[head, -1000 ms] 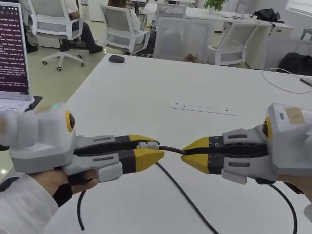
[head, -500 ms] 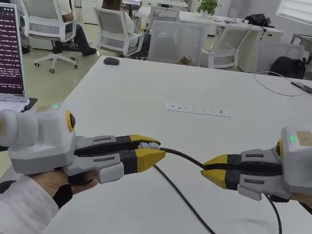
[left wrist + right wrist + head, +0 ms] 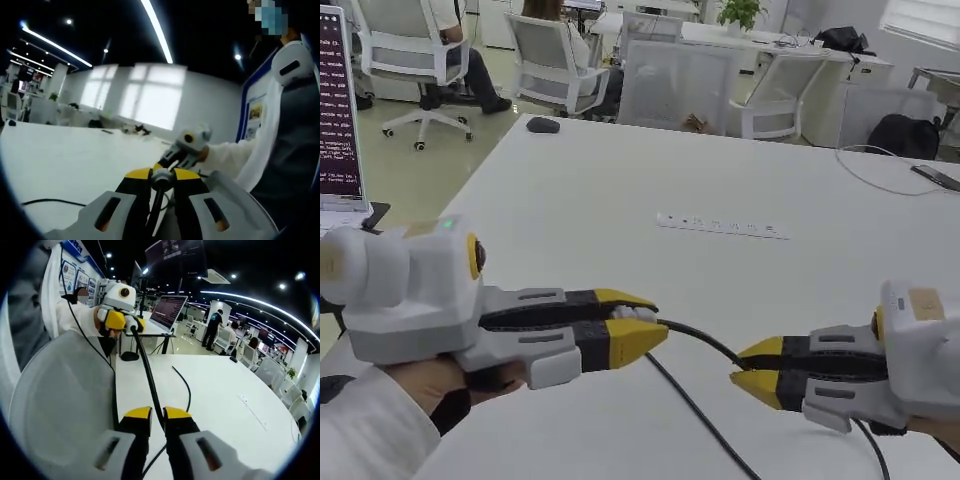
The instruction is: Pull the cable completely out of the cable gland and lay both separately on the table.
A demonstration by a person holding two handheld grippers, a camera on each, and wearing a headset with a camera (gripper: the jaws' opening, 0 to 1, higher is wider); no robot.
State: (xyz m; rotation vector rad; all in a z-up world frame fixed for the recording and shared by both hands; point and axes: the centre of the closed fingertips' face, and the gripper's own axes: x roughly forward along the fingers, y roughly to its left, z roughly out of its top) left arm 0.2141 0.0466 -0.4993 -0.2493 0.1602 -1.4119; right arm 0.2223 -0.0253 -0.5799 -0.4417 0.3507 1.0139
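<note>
The job is partway done, and I judge the pull itself unfinished. In the head view the left gripper point(image 3: 643, 322) comes in from the lower left of the frame. Its jaws are clamped on the pale cable gland point(image 3: 626, 318), which sits between the yellow tips. The black cable point(image 3: 705, 338) leaves the gland and runs in a shallow arc toward the lower right. There the right gripper point(image 3: 746, 366) has its jaws pinched tight on it. Both tools hang above the white surface point(image 3: 720, 180), so neither part is laid down yet.

In the left gripper view the cable gland point(image 3: 161, 176) sits low in the centre, squeezed between the tips. A dark line runs back from it toward the bottom edge. More cable point(image 3: 50, 202) lies on the surface at lower left. That suggests a length is yet to pass through the gland.

In the right gripper view the cable point(image 3: 147, 370) rises from between the closed tips at the bottom centre. It leads up to the left gripper point(image 3: 126, 322) in the upper left.

Left to do, as I read it:
- Draw the rest of the cable through until its end clears the gland.
- Set the gland down on the surface.
- Lay the cable down well apart from it.
</note>
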